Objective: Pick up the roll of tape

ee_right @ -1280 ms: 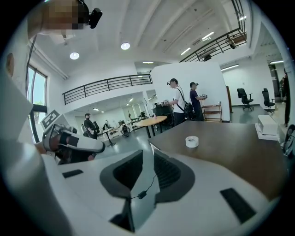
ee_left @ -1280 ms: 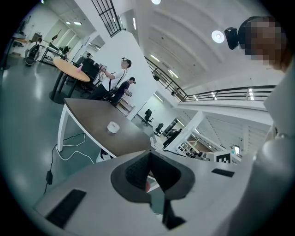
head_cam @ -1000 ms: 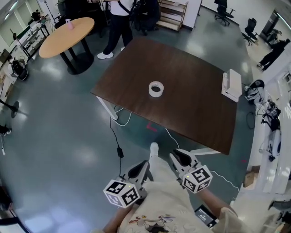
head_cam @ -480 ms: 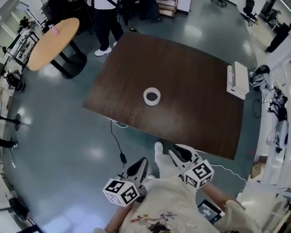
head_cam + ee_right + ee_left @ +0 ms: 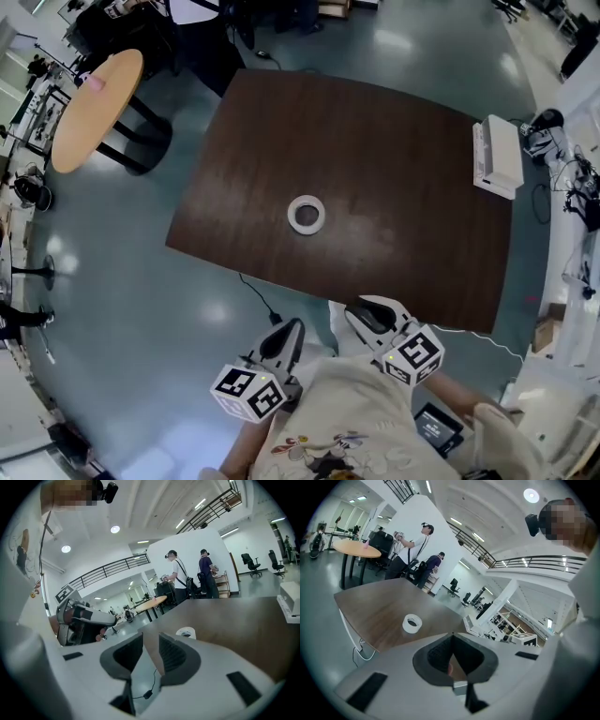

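**Approach closing, tape still untouched**

The view has moved up on the worktop point(image 5: 394, 187) over the last second. In the head view its near edge now sits much closer to both tongs than it did a second ago, and it fills more of the frame. The roll of tape point(image 5: 306, 214) has not shifted on the surface. It lies flat, hole up, alone in the middle-left of the worktop and well apart from the white box point(image 5: 499, 156) at the far right edge.

Left tongs point(image 5: 289, 330): jaws fully together, nothing in them, held low by the body over the floor point(image 5: 141, 281), short of the worktop edge. Its own view looks straight over the closed tips at the tape ahead.

Right tongs point(image 5: 361, 312): jaws a narrow gap apart, with only floor and worktop edge seen through the gap, so nothing is held. The tips are about at the near edge of the worktop; I cannot tell whether they are over it yet. The tape shows just beyond and slightly right of its jaws.

What this means for the task:
- This is still the approach stage, with no reach started.
- Neither tongs is near the tape, so more closing in is needed.
- The left would have to open before any grab.
- The right's gap looks too narrow to take the roll's full width, though probably enough to pinch one wall of the ring through the hole.
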Motion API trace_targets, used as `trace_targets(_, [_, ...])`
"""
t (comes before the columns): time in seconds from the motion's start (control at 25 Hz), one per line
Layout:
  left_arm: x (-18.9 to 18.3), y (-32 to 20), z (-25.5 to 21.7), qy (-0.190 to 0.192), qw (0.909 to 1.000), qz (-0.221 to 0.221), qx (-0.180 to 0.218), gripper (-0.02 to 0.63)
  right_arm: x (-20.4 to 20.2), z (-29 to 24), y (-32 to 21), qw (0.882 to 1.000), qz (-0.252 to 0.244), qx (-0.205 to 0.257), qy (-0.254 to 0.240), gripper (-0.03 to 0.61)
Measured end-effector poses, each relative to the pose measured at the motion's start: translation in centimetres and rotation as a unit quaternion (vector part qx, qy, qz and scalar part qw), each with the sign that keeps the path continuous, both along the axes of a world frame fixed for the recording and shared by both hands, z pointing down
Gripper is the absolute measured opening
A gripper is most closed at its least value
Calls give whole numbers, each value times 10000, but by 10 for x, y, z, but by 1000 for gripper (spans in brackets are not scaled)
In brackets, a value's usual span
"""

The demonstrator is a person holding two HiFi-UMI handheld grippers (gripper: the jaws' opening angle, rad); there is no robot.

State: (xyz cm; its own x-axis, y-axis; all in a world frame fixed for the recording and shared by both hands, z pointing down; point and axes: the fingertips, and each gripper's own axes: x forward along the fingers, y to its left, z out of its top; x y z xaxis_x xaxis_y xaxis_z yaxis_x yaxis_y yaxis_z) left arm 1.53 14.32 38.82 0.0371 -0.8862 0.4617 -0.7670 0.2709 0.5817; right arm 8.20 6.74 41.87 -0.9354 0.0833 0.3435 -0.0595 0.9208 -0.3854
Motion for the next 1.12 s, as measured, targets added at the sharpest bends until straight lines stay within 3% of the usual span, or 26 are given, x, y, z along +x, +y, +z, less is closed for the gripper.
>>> trace_targets(0.44, [-23,-27,6,-174,9998,-75,-74,5,-25,16,-19,9994,-281,-182,78,98])
trace_targets(0.72, [-60,-35,0,-131,9998,2,-115,6,-69,13,-24,9993,-268,-255,111,98])
trace_targets(0.92, [-95,-59,13,-163,9984,499,-212,6,-97,17,-39,9995,27,-209,240,98])
trace_targets(1.12, [-133,-75,33,-433,9905,1209,-485,6,-122,25,-56,9975,515,-213,445,98])
